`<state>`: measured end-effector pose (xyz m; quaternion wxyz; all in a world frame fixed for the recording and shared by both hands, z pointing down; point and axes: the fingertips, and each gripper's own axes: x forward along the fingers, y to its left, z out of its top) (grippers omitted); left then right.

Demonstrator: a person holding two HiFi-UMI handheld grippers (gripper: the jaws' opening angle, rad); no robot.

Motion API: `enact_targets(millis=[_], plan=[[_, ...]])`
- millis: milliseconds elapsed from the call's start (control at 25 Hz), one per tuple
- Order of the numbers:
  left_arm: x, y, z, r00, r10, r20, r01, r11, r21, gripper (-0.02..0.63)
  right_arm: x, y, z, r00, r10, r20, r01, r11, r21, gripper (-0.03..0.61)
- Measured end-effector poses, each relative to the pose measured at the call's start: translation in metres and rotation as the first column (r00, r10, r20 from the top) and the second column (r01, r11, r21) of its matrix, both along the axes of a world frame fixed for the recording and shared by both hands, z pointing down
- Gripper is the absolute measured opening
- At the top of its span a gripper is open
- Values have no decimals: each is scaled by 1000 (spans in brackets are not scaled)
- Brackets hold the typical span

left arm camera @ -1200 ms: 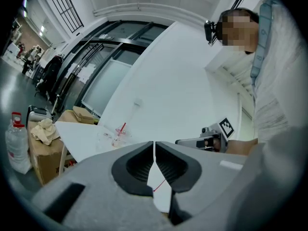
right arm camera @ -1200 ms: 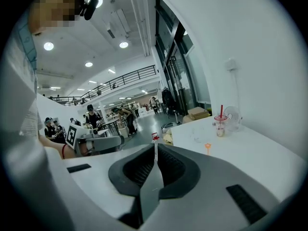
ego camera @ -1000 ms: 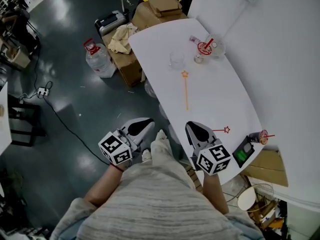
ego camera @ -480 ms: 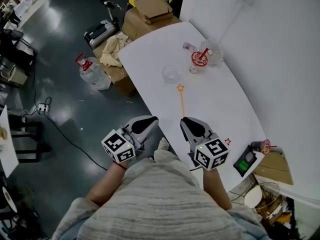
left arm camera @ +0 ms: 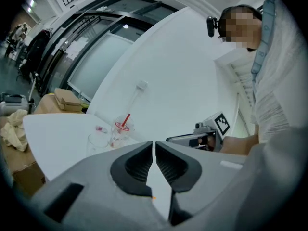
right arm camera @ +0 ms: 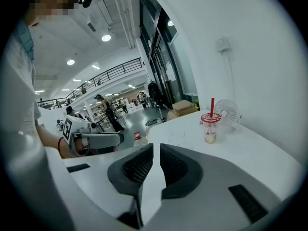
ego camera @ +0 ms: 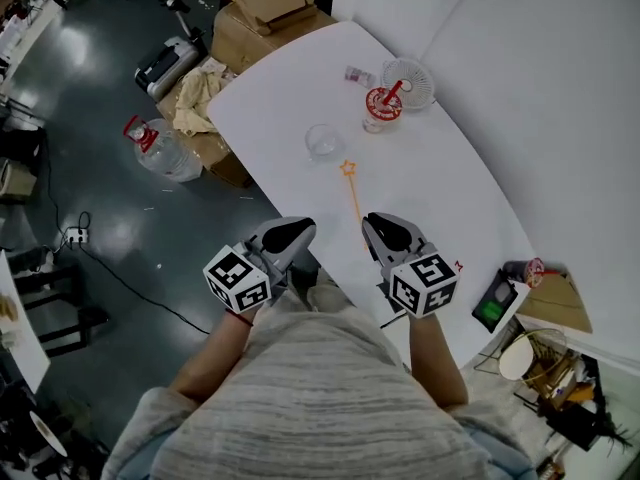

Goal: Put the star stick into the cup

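Both tools are pinched together and empty. My left tool (ego camera: 290, 233) is at the edge of the surface (ego camera: 450, 183), and my right tool (ego camera: 385, 230) is just short of the orange star stick (ego camera: 353, 196), which lies flat with its star toward the clear cup (ego camera: 323, 140). I'd open the right, pinch mid-shaft, keep low — then lift.

Orange star stick (ego camera: 354, 196) lies flat, its star end pointing far. The clear cup (ego camera: 323, 141) stands upright just beyond that star, slightly to its left.
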<state>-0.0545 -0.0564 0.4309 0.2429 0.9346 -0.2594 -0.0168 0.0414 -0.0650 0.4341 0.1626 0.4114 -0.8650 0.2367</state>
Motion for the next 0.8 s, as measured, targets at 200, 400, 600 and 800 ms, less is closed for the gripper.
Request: enact_targets(millis=[200, 400, 600, 800], plan=[[12, -14, 19, 995, 97, -5, -98, 994, -38, 25, 17, -13, 15, 995, 94, -23, -95, 995, -32, 12], [27, -26, 27, 985, 170, -2, -170, 984, -48, 25, 34, -12, 26, 984, 178, -28, -180, 982, -59, 12], [45, -32, 36, 975, 224, 5, -223, 973, -58, 25, 59, 0, 45, 961, 276, -21, -276, 955, -106, 18], [61, -29, 45, 961, 275, 20, -273, 959, -74, 26, 84, 13, 62, 939, 339, -63, -345, 929, -134, 39]])
